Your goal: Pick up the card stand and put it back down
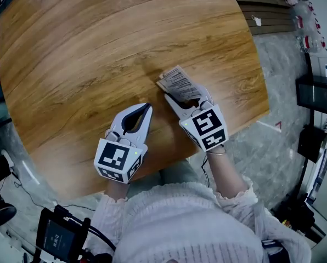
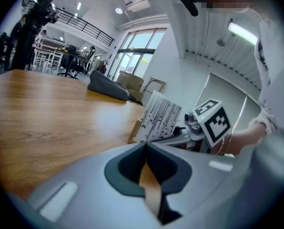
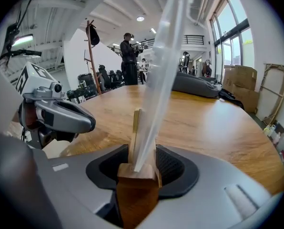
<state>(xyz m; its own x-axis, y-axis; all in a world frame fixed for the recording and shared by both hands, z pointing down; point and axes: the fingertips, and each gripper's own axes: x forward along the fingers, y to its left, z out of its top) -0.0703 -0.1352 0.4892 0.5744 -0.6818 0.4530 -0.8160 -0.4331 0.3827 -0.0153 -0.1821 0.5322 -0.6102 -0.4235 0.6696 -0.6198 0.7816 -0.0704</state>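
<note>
The card stand (image 1: 177, 84) is built from a small block of light wood as base (image 3: 136, 175) and a clear plastic sheet (image 3: 162, 66) which is set into a slot of that block. A white card (image 2: 157, 116) printed with black bars is carried in the sheet. The base is clamped between the fingers (image 3: 175, 168) of the right gripper (image 3: 142, 156), close to their tips. From there the sheet rises beyond the fingertips and is tilted, not fully upright.
</note>
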